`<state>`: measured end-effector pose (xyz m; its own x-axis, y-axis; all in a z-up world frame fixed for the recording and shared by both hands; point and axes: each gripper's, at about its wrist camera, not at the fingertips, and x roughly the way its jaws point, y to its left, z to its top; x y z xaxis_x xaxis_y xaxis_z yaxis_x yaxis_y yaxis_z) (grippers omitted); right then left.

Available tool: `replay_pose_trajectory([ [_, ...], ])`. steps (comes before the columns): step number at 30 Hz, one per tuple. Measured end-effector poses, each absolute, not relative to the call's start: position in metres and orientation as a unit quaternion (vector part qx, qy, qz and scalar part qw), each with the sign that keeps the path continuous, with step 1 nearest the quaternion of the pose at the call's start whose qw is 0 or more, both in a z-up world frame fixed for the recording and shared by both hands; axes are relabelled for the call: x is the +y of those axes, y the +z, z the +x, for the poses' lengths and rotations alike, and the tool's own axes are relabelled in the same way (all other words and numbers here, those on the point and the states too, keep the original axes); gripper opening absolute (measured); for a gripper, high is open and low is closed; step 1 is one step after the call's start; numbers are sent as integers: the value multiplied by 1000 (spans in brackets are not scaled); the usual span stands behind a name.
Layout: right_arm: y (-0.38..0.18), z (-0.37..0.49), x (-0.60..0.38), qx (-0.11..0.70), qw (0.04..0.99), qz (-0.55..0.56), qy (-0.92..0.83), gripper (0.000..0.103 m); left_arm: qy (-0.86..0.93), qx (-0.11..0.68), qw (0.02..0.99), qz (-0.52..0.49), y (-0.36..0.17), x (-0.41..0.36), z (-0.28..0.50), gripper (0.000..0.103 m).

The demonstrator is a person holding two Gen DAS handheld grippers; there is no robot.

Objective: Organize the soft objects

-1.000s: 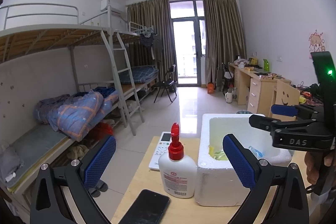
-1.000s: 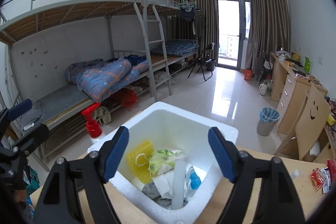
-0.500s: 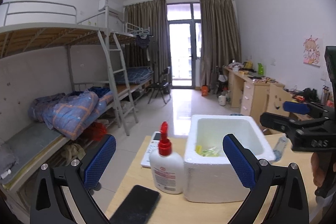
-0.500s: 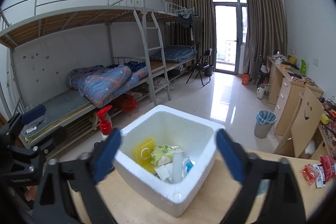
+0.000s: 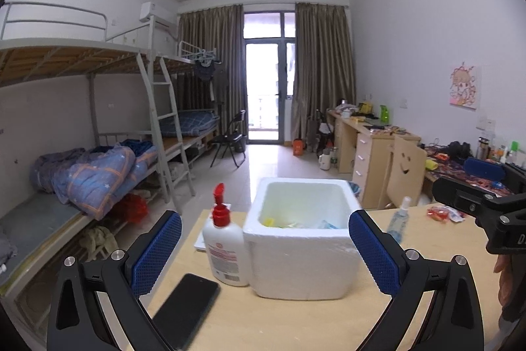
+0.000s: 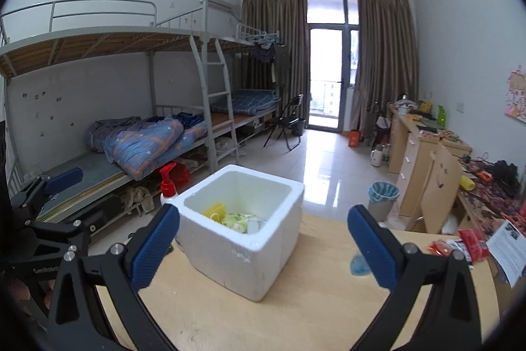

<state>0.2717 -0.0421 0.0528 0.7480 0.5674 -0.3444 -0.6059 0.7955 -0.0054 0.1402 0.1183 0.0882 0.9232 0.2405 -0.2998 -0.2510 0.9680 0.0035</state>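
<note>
Left wrist view: left gripper (image 5: 264,244) spread wide, nothing between its blue pads (image 5: 157,252), held low over the near edge of the wooden tabletop (image 5: 296,324). White foam box (image 5: 304,265) straight ahead on the tabletop, open at the top, with soft objects (image 5: 296,223) heaped inside: a yellow piece, pale green packaging, something white and light blue. White pump bottle (image 5: 225,247) with a red top touching the box's left wall. Dark phone (image 5: 185,310) flat on the tabletop in front of the bottle. Small clear spray bottle (image 5: 397,221) upright to the right of the box, apart from it. Red snack wrappers (image 5: 443,214) farther right. Right gripper seen from the side at the right edge, with part of a hand (image 5: 504,278) below it.

Right wrist view: right gripper (image 6: 263,244) also at full spread, empty, aimed slightly downward at the same foam box (image 6: 250,255), which stood between and beyond the pads (image 6: 370,247) without touching them. Soft objects (image 6: 235,217) low in the box, well below its rim. Pump bottle's red top (image 6: 167,181) just behind the box's left corner. Red wrappers and a printed leaflet (image 6: 506,247) on the tabletop at the right. Bunk beds (image 6: 141,134) with a blue quilt along the left wall, a bin (image 6: 381,198) on the tiled floor beyond.
</note>
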Motion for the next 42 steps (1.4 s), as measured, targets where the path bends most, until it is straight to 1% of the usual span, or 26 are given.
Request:
replay_pose_trajectory([
  [6, 57, 241, -67, 159, 938, -48, 305, 103, 106, 138, 985, -17, 97, 98, 117, 102],
  [19, 57, 177, -116, 118, 949, -45, 290, 103, 94, 99, 990, -17, 108, 63, 64, 102],
  [25, 47, 154, -129, 107, 956, -37, 272, 103, 100, 79, 992, -22, 101, 56, 44, 102],
  [32, 34, 128, -138, 91, 961, -24, 262, 103, 86, 74, 993, -21, 89, 51, 29, 102],
  [42, -1, 112, -146, 106, 965, -14, 240, 103, 76, 74, 994, -24, 60, 51, 12, 102],
])
